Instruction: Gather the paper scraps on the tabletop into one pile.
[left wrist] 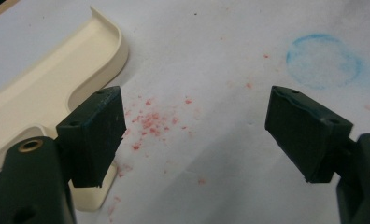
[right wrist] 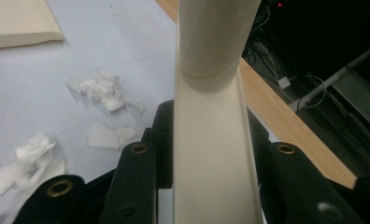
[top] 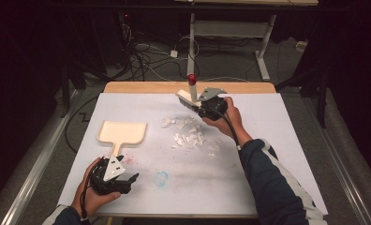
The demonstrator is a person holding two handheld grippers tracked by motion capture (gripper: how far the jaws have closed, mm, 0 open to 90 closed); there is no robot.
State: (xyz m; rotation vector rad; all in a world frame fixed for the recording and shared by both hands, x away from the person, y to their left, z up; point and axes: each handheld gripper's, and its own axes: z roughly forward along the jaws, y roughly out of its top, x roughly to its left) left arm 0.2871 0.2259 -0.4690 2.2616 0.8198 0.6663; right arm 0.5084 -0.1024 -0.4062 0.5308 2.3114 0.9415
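Your left hand-held gripper [top: 112, 180] gapes empty beside the dustpan [top: 122, 132] handle, your right hand-held gripper [top: 207, 105] clamps the brush [top: 189, 95] behind the paper scraps [top: 187, 133], which lie unswept mid-table [top: 249, 178].

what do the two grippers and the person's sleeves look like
Both the left gripper and the right gripper are black, each topped by a grey three-cornered plate and trailing a black cable. Their jaw arms carry brass-ringed holes. The sleeves are dark with white stripes.
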